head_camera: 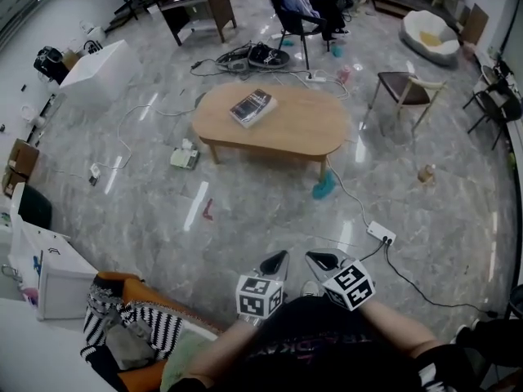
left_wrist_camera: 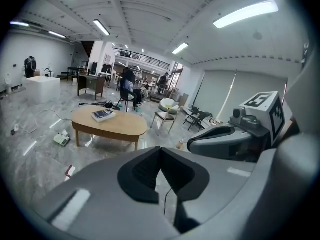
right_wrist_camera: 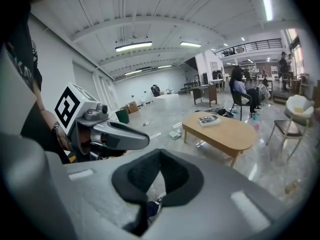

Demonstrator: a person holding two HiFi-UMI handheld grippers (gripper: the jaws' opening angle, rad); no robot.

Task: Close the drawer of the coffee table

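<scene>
The oval wooden coffee table [head_camera: 278, 125] stands in the middle of the marble floor, a few steps ahead of me, with a book [head_camera: 252, 107] on its top. From this distance I cannot make out its drawer. My left gripper [head_camera: 283, 254] and right gripper [head_camera: 310, 256] are held side by side low in the head view, both shut and holding nothing. In the left gripper view the shut gripper [left_wrist_camera: 161, 149] points toward the table [left_wrist_camera: 112, 125]. The right gripper [right_wrist_camera: 160, 151] is shut too, with the table [right_wrist_camera: 225, 131] ahead on its right.
A white power strip [head_camera: 381, 233] and its cable lie on the floor between me and the table. A teal item [head_camera: 324, 186] and a small white box [head_camera: 184, 158] lie by the table legs. A wooden chair [head_camera: 406, 88] stands to the right, and an orange seat with clothes [head_camera: 131, 325] lies near left.
</scene>
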